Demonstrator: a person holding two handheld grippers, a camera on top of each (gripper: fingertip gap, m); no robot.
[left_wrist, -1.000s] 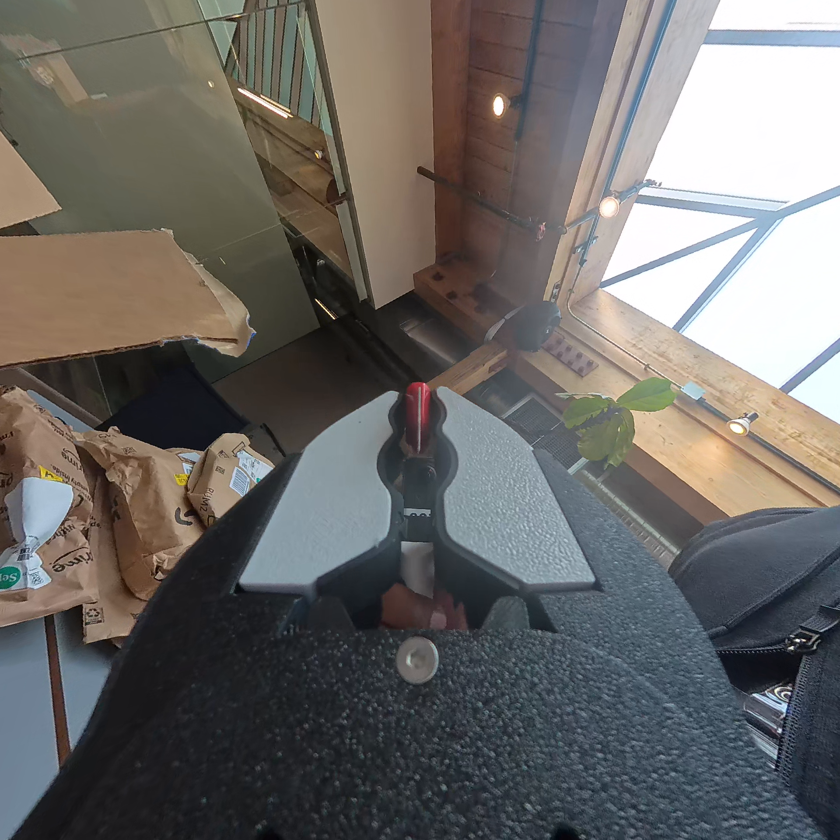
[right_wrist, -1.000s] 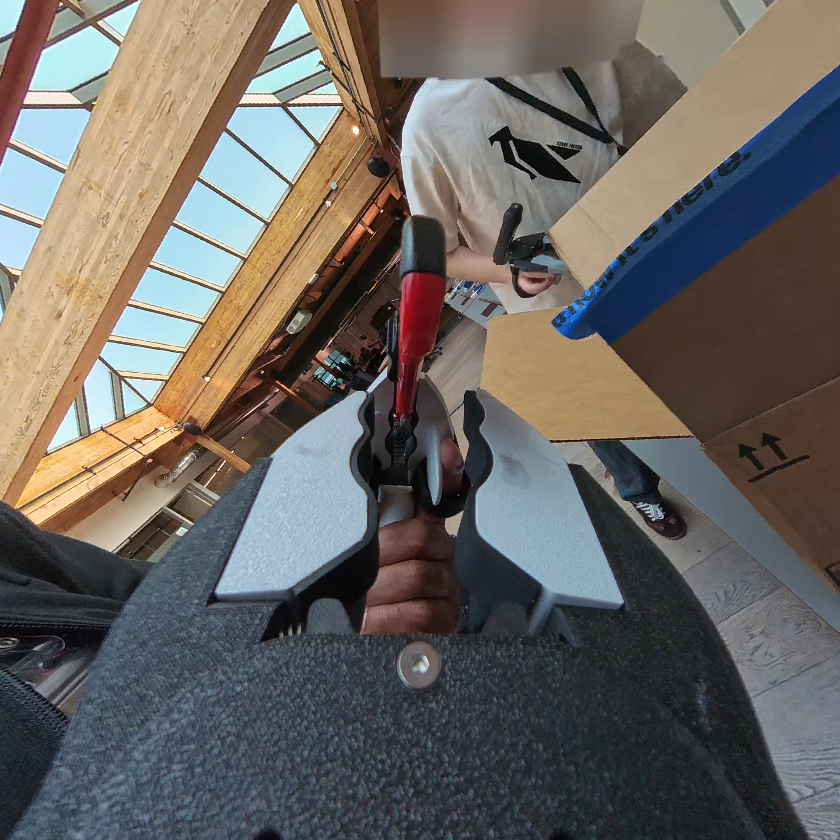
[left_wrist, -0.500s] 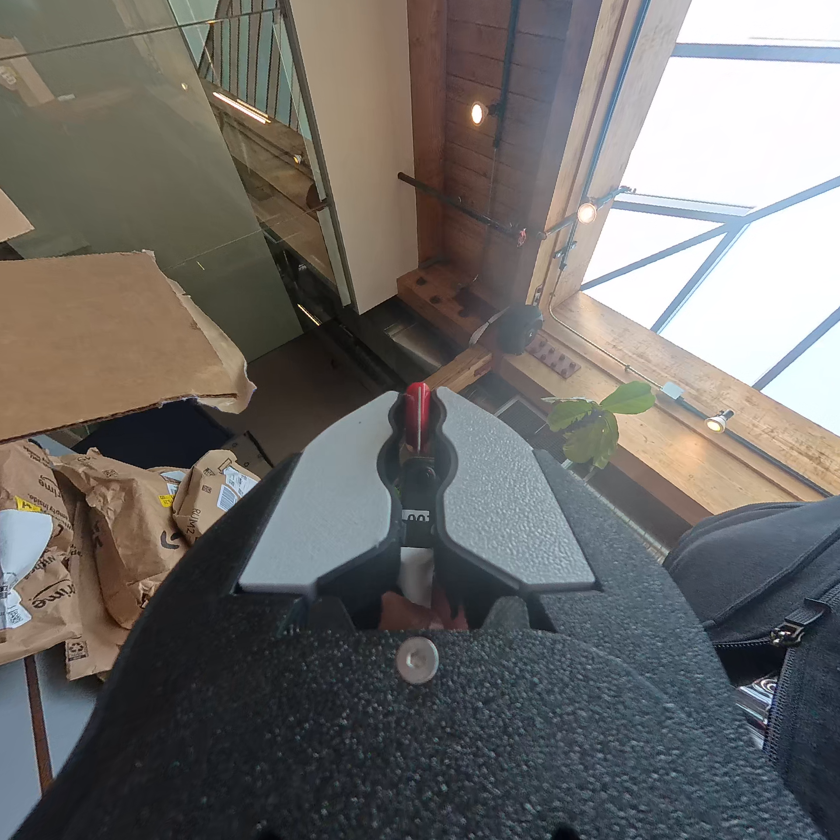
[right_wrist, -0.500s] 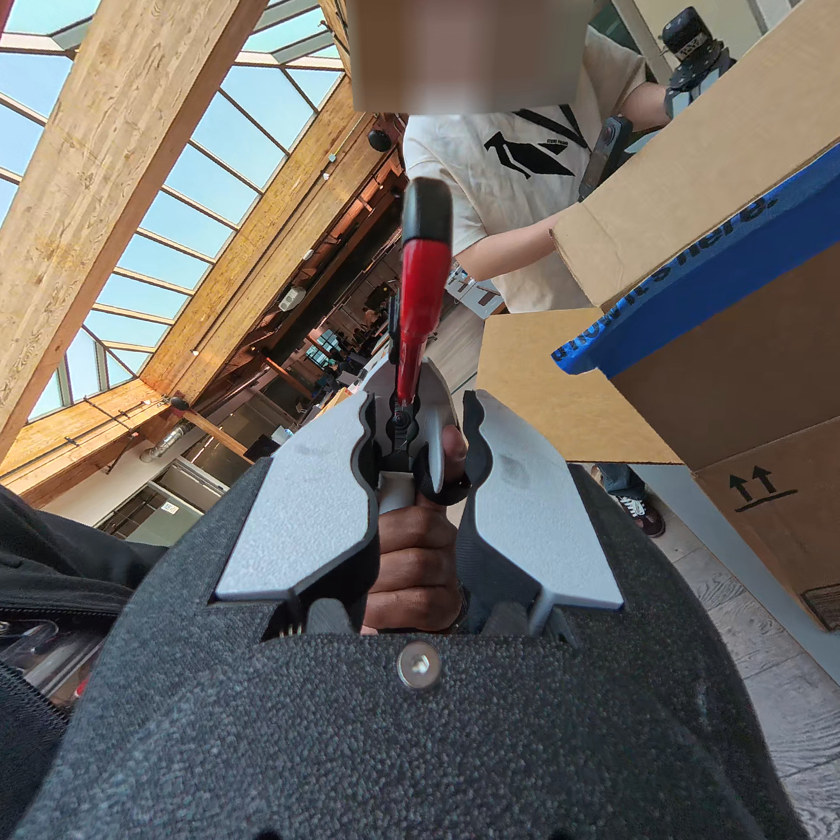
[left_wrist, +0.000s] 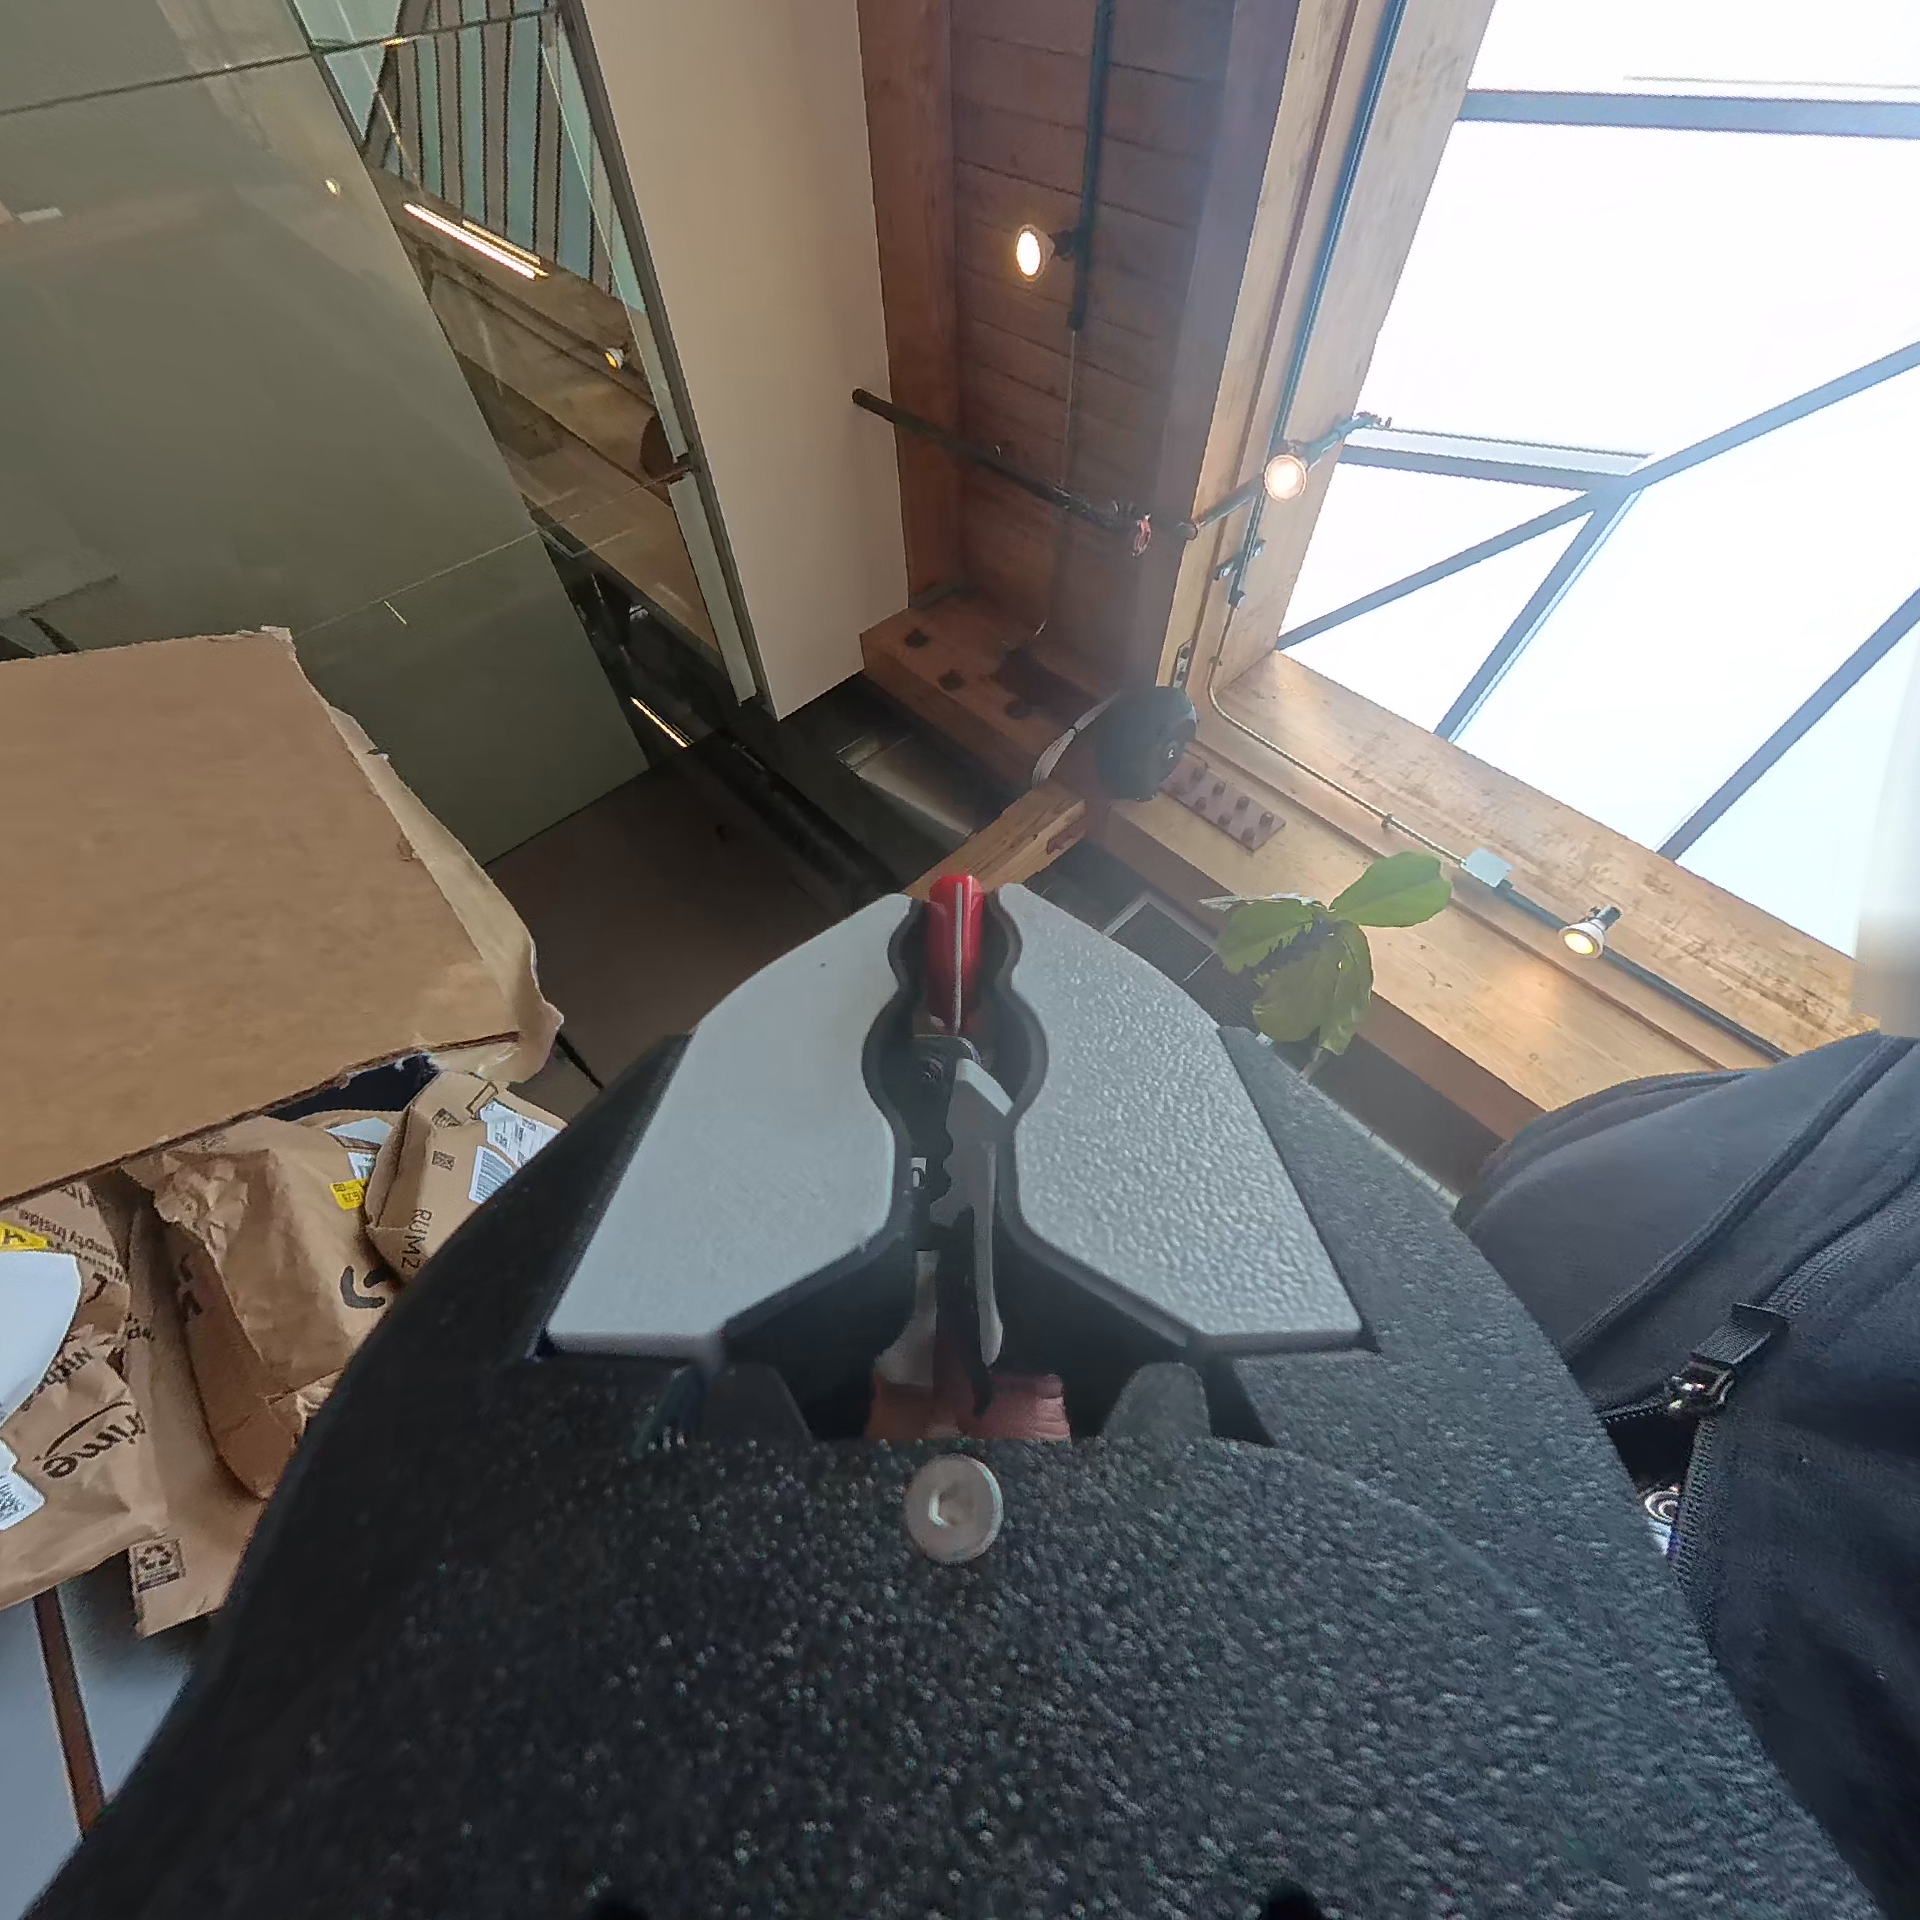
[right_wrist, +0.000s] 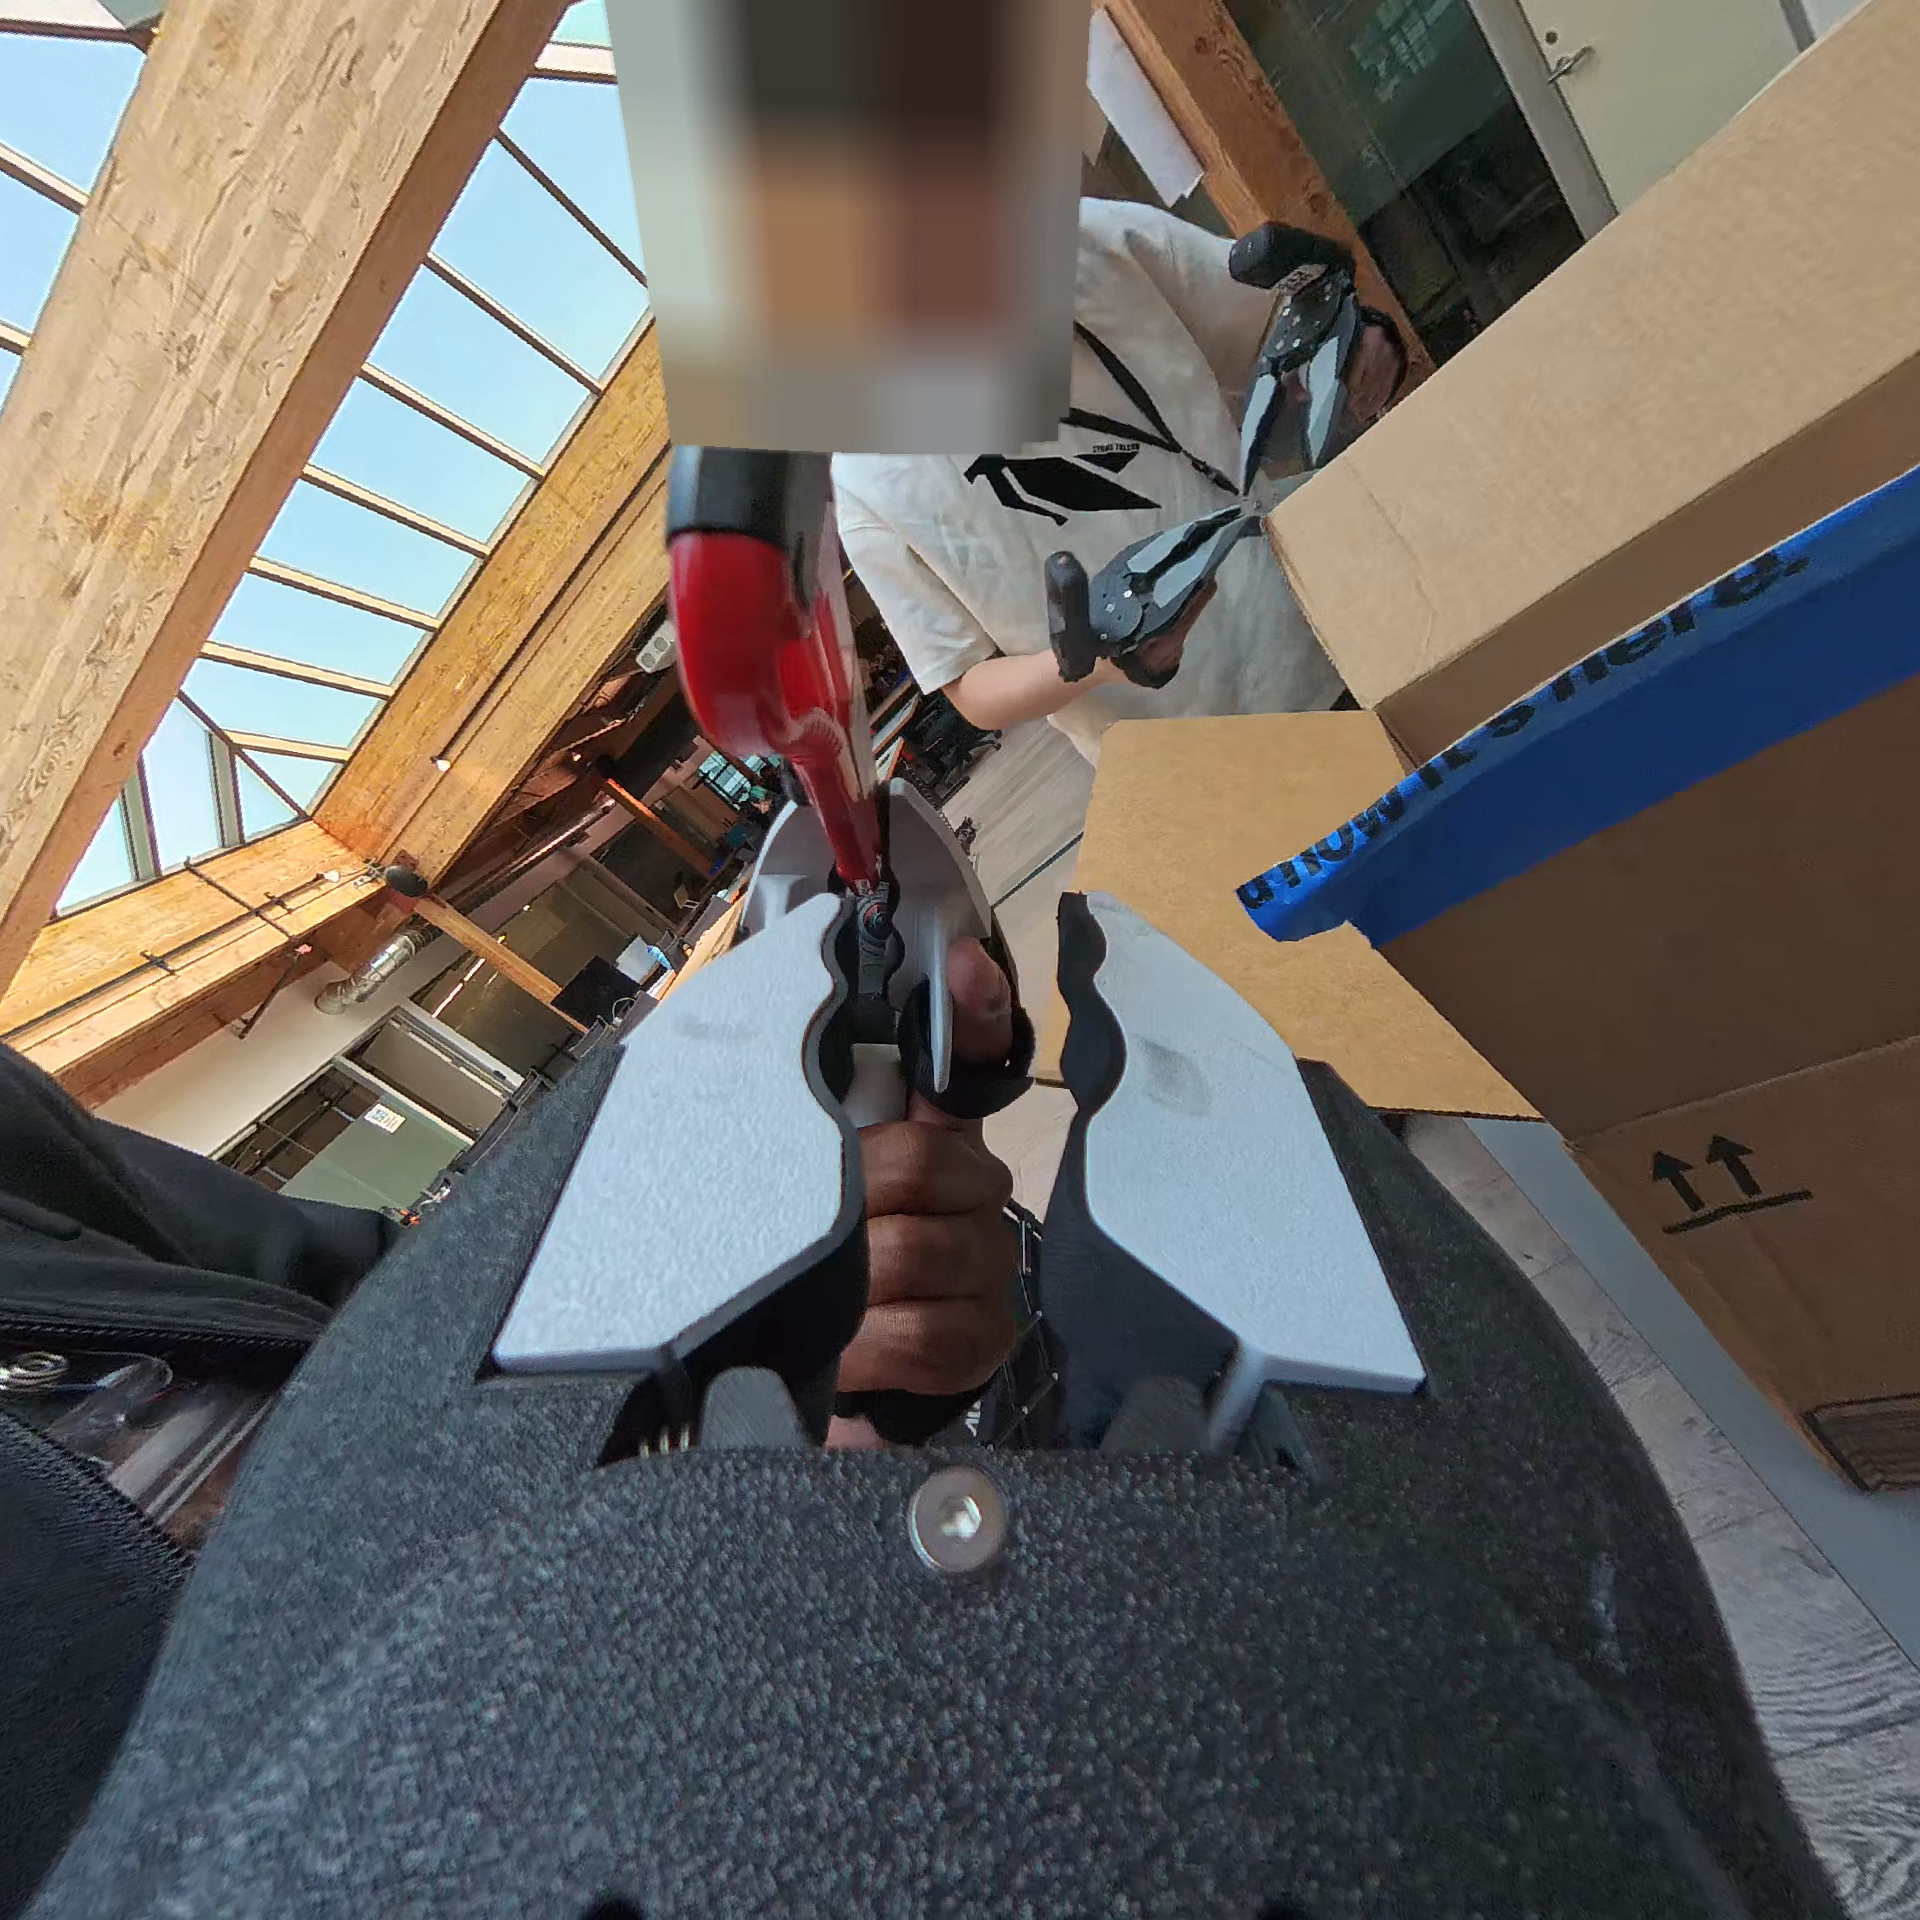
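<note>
The red-handled tool (left_wrist: 954, 940) sat pinched in the notch of my left gripper (left_wrist: 956, 1039), whose fingers were pressed nearly together. My right gripper (right_wrist: 951, 925) stood spread around a bare hand (right_wrist: 925, 1247) gripping that tool. A taped cardboard box (right_wrist: 1662, 935) stood just beside, and brown paper mailers (left_wrist: 260, 1278) lay well apart.

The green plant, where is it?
In the left wrist view, the plant is right of the gripper, in front of the wooden beam below the skylight.

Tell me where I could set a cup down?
Bare grey tabletop shows only in the strip below the brown paper mailers, which crowd the rest under a torn cardboard flap. The wood floor beside the cardboard box is open.
</note>
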